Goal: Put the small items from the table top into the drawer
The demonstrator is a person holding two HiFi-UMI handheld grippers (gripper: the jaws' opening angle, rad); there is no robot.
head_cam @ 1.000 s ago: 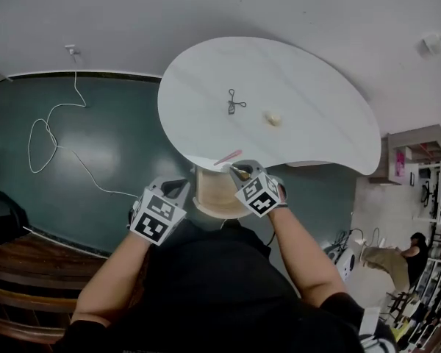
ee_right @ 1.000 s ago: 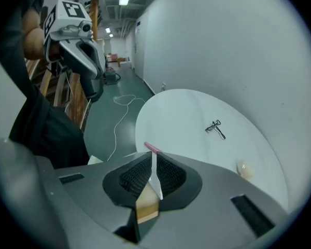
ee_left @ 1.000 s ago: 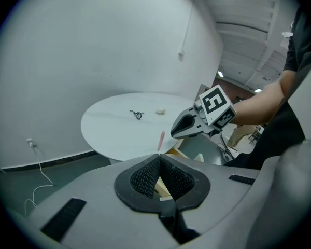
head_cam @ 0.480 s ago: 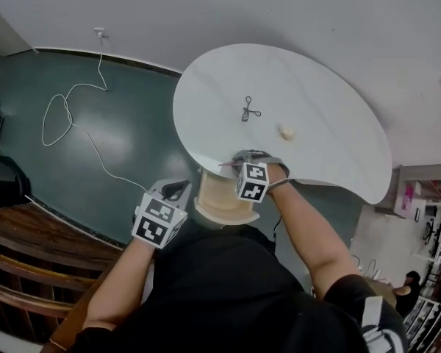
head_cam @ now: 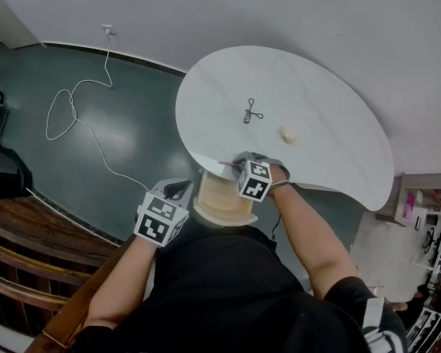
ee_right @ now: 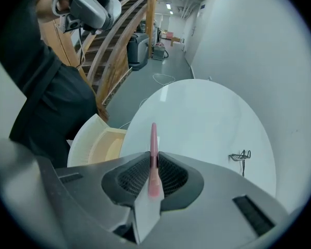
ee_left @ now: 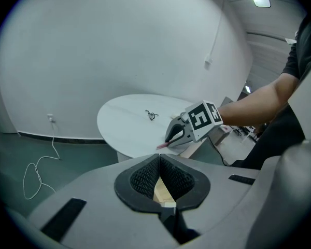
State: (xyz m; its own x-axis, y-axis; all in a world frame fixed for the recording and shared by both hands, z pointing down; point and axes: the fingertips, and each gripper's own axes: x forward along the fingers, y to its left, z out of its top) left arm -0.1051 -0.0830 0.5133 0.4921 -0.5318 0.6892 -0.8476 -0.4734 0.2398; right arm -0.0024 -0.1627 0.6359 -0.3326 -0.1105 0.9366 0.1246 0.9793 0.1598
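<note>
A thin pink stick (ee_right: 154, 144) lies at the near edge of the white table (head_cam: 316, 101). My right gripper (head_cam: 239, 164) is down over it; its jaws have just been closing, and the pads now press on the stick (head_cam: 226, 165), whose tip juts out forward. Below the table edge, the pale wooden drawer (head_cam: 220, 197) stands pulled out. A black wire clip (head_cam: 253, 112) and a small pale lump (head_cam: 286, 134) rest farther back on the table. My left gripper (head_cam: 180, 190) hovers shut and empty to the left of the drawer.
A white cable (head_cam: 73, 109) loops over the green floor left of the table and runs to a wall socket (head_cam: 106, 29). Dark wooden steps (head_cam: 29, 256) fill the lower left. My body stands close behind the drawer.
My right gripper has moved from over the drawer to the table's near edge, rolled, and come down onto the pink stick. The left gripper has stayed where it was.
</note>
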